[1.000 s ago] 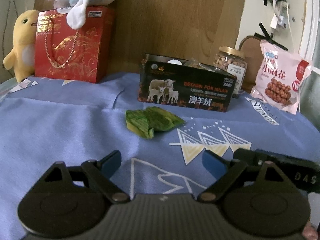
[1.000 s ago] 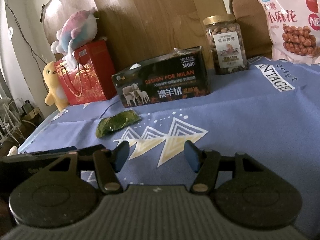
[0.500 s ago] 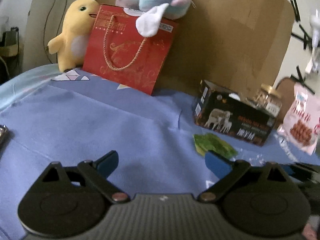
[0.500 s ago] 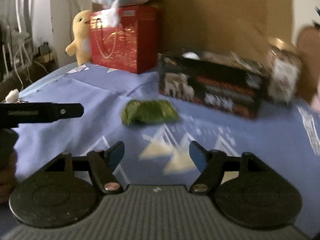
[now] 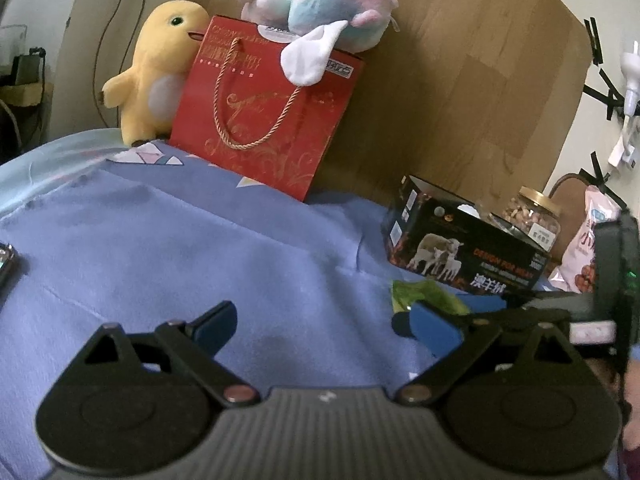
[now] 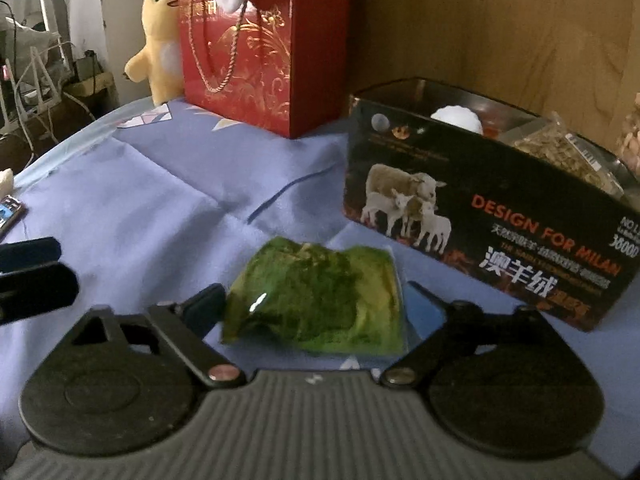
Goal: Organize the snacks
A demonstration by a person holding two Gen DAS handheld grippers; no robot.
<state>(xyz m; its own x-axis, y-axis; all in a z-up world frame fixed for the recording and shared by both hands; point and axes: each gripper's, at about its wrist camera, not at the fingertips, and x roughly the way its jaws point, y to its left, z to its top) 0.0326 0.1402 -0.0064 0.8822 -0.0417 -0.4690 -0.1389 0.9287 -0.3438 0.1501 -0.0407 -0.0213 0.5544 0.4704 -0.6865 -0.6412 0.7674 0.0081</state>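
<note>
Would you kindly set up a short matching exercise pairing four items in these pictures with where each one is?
Things:
1. green packet
2. pastel plush
3. yellow plush
4. nut jar

Places:
A. atop the red bag
B. behind the black box
C. between the right tool's open fingers
D. left of the red bag

Pairs: 1-C, 2-A, 3-D, 4-B

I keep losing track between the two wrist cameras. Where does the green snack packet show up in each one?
Left wrist: the green snack packet lies at right of centre, partly hidden behind the blue tip of the left gripper.
Right wrist: it fills the lower centre, between the open fingers of the right gripper.
Shared landmark: the black sheep-printed box just behind the packet.
</note>
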